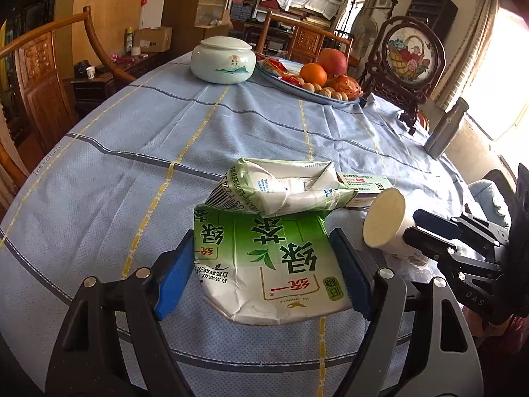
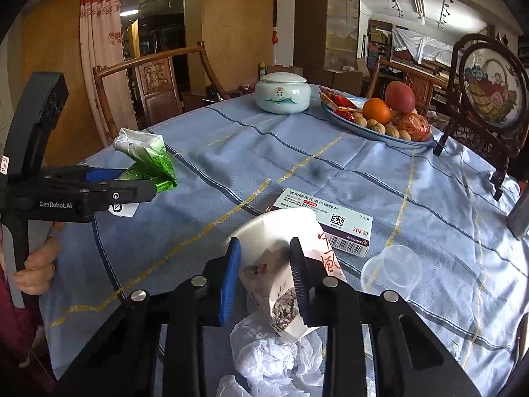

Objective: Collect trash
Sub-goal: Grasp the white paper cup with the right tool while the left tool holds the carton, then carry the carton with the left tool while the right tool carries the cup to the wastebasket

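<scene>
A crushed green-and-white tea carton (image 1: pixel 264 264) sits between the blue pads of my left gripper (image 1: pixel 261 241), which is shut on its sides. From the right wrist view the same carton (image 2: pixel 152 162) hangs above the tablecloth in the left gripper (image 2: pixel 109 178), held by a hand. My right gripper (image 2: pixel 264 244) is shut on a white paper cup (image 2: pixel 274 228) with printed art, squashing its wall. In the left wrist view that cup (image 1: pixel 383 218) shows its base, with the right gripper (image 1: pixel 413 225) behind it.
On the blue checked tablecloth (image 2: pixel 231 152) lie a medicine box (image 2: pixel 334 221), a clear plastic cup (image 2: pixel 391 271) and crumpled white plastic (image 2: pixel 274 357). Further back stand a ceramic jar (image 2: pixel 282 96), a fruit plate (image 2: pixel 380 135), a framed ornament (image 2: pixel 489 99) and a metal bottle (image 1: pixel 446 129).
</scene>
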`<state>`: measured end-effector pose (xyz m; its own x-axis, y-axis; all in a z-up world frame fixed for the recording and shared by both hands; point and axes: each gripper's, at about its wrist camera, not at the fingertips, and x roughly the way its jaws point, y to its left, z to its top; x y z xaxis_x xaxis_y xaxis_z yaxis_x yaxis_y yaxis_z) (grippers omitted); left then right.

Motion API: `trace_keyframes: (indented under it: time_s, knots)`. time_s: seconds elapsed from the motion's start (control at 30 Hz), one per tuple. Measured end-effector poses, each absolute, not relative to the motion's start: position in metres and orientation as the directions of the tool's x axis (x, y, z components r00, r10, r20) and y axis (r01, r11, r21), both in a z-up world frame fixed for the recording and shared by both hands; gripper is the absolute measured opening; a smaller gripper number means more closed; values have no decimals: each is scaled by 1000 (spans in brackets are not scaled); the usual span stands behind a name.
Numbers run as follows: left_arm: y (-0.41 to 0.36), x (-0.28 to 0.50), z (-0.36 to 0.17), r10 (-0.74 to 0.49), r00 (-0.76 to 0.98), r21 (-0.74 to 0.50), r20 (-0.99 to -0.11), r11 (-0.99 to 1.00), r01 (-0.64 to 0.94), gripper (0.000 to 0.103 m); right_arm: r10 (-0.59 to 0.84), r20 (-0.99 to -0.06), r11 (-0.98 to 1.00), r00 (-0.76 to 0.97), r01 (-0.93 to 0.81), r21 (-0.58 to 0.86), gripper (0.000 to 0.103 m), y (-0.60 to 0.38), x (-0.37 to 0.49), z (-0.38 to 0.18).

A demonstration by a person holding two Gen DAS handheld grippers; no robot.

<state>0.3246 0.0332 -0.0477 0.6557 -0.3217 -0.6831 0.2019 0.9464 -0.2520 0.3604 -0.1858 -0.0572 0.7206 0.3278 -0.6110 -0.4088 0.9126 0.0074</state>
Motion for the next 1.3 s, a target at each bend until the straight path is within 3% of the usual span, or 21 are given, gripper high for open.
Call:
trace_keyframes:
  time_s: [0.03,0.1,0.17,0.47,0.6,0.9,1.07,1.3]
  knots:
    - [33,325,-48,-323,651,-255,-687,946,201,78,309,-610,919,730,-395,-6,36,-186,361,-59]
    - [34,326,-49,-329,644,-260,-691,944,204,78,249,-611,931,751,-360,-64,75,-184,361,-63]
    - [33,326,-49,-333,642,-263,-691,942,207,78,237,-588,928,773,-359,-99,85,-183,357,-62]
    - [31,325,-49,-339,638,-260,-691,941,219,78,277,-684,924,675,-384,-4,90,-191,391,-79]
    - [30,325,-50,-339,637,-259,-693,941,219,78,311,-657,929,687,-366,58,86,-198,386,-73]
    - [34,324,-50,-339,641,-270,-688,940,207,78,331,-497,939,802,-332,90,86,-216,352,-32]
    - [36,319,-46,-351,657,-278,-668,936,217,78,344,-460,938,818,-316,140,86,-229,347,-21]
    - [29,278,-22,-196,735,-116,-649,980,160,78,369,-430,930,824,-321,182,86,-237,332,-12]
